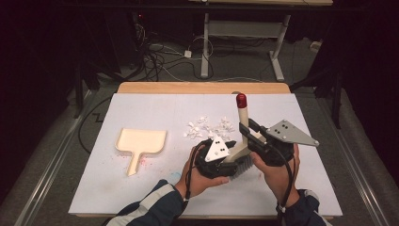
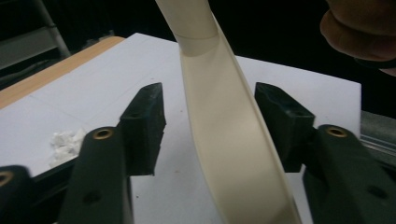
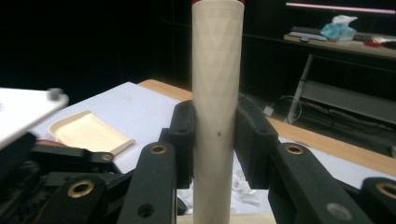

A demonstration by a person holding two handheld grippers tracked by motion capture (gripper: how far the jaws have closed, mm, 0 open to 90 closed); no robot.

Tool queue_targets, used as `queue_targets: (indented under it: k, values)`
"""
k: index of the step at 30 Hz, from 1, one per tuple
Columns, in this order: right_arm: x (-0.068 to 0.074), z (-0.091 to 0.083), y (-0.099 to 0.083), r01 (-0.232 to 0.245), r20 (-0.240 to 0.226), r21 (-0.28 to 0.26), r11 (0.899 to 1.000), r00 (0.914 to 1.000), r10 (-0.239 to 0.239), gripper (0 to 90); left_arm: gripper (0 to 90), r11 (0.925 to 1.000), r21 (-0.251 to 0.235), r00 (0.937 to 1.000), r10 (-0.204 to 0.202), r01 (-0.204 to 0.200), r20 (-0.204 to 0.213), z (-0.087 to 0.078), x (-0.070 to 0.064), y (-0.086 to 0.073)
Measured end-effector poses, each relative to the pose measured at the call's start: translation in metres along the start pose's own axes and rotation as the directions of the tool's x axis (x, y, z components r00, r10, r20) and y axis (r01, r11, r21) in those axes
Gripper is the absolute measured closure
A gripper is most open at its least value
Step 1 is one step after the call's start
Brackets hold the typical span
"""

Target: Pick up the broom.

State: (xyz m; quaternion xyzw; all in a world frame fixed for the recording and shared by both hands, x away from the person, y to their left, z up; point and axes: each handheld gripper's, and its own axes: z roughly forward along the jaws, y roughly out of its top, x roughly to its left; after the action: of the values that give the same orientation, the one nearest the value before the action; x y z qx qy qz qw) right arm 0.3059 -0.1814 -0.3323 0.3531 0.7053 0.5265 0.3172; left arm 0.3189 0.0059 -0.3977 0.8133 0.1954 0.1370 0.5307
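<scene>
Dark room all around, cables tangled on the floor beyond the white tabletop (image 1: 141, 188) with its wooden far edge. On the near half, right of centre, both grippers bunched close together over a cream brush (image 1: 241, 141). Handle standing nearly upright, red cap (image 1: 241, 100) on top, dark bristles low against the board between the two hands.

Right gripper (image 1: 248, 133) clamped on the handle partway up, grey three-cornered plate jutting off to the right. From the right gripper view: both black jaws pressed flush against the cream shaft (image 3: 217, 116), one on each side, no gap to spot.

Left gripper (image 1: 221, 162) low at the brush's base, just beside the bristles. From the left gripper view: jaws spread wide, the curved cream neck (image 2: 229, 140) running up between them, daylight on both sides, nothing pinched. Knuckles of the other hand (image 2: 359, 35) up in the top right corner.

Just beyond the grippers, a scatter of white paper scraps (image 1: 209, 128) on the board. Well off to the left, a cream dustpan (image 1: 139, 143) lying flat, handle pointing toward the near edge, apart from everything else.
</scene>
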Motion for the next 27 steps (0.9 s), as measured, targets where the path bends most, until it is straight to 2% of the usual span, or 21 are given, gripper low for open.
queue_targets:
  k: [3,8,9,10,11,12,14,17,18,19,21,22,23,25,27]
  values:
    - [0.008,-0.003,0.002,0.015,-0.009,-0.016,1.000,0.9998,-0.015,70.3,58.3,1.0000,0.001,1.0000,0.006,-0.006,0.007,-0.004,0.003,0.000]
    - [0.008,-0.006,0.005,0.033,-0.036,-0.018,0.999,0.9988,-0.033,69.7,62.2,0.9997,0.022,0.9998,0.008,-0.009,0.016,-0.011,0.012,0.001]
    - [0.007,-0.006,0.005,0.025,-0.052,-0.020,0.999,0.9983,-0.026,69.6,62.9,0.9997,0.022,0.9998,0.008,-0.009,0.016,-0.011,0.012,0.001]
    - [0.005,-0.007,0.004,0.021,-0.072,-0.020,1.000,0.9971,-0.022,69.3,63.3,0.9993,0.036,0.9990,0.012,-0.013,0.042,-0.015,0.016,0.000]
    - [0.003,-0.007,0.004,0.040,-0.088,-0.013,0.999,0.9952,-0.041,68.6,63.6,0.9986,0.047,0.9987,0.021,-0.024,0.046,-0.016,0.017,0.000]
    - [0.001,-0.007,0.004,0.057,-0.110,0.000,0.998,0.9922,-0.057,67.5,63.9,0.9980,0.054,0.9984,0.031,-0.034,0.047,-0.018,0.018,-0.001]
    - [-0.005,-0.010,0.003,0.064,-0.179,-0.013,0.998,0.9817,-0.065,65.0,65.0,0.9964,0.068,0.9972,0.047,-0.051,0.058,-0.023,0.021,-0.003]
    - [-0.010,-0.012,0.002,0.126,-0.240,0.016,0.992,0.9636,-0.118,56.0,65.6,0.9937,0.085,0.9960,0.069,-0.074,0.057,-0.028,0.023,-0.005]
    - [-0.012,-0.012,0.000,0.150,-0.247,0.022,0.988,0.9587,-0.141,55.0,65.6,0.9931,0.089,0.9946,0.070,-0.077,0.077,-0.034,0.026,-0.007]
    - [-0.013,-0.013,-0.002,0.175,-0.264,0.017,0.984,0.9504,-0.164,53.5,65.6,0.9931,0.089,0.9946,0.070,-0.077,0.077,-0.034,0.026,-0.007]
    - [-0.017,-0.011,-0.007,0.226,-0.321,0.036,0.973,0.9252,-0.203,49.5,65.6,0.9883,0.112,0.9898,0.092,-0.104,0.109,-0.041,0.028,-0.011]
    - [-0.017,-0.011,-0.007,0.226,-0.321,0.036,0.973,0.9252,-0.203,49.5,65.7,0.9883,0.112,0.9898,0.092,-0.104,0.109,-0.041,0.028,-0.011]
    - [-0.021,-0.006,-0.014,0.268,-0.359,0.073,0.961,0.9058,-0.225,46.9,65.7,0.9812,0.137,0.9849,0.120,-0.137,0.125,-0.046,0.028,-0.016]
    - [-0.023,-0.001,-0.022,0.304,-0.417,0.110,0.946,0.8785,-0.233,44.4,65.6,0.9783,0.149,0.9832,0.125,-0.145,0.133,-0.048,0.028,-0.019]
    - [-0.022,0.003,-0.029,0.342,-0.457,0.140,0.929,0.8548,-0.246,43.1,65.6,0.9735,0.173,0.9810,0.124,-0.149,0.149,-0.051,0.026,-0.027]
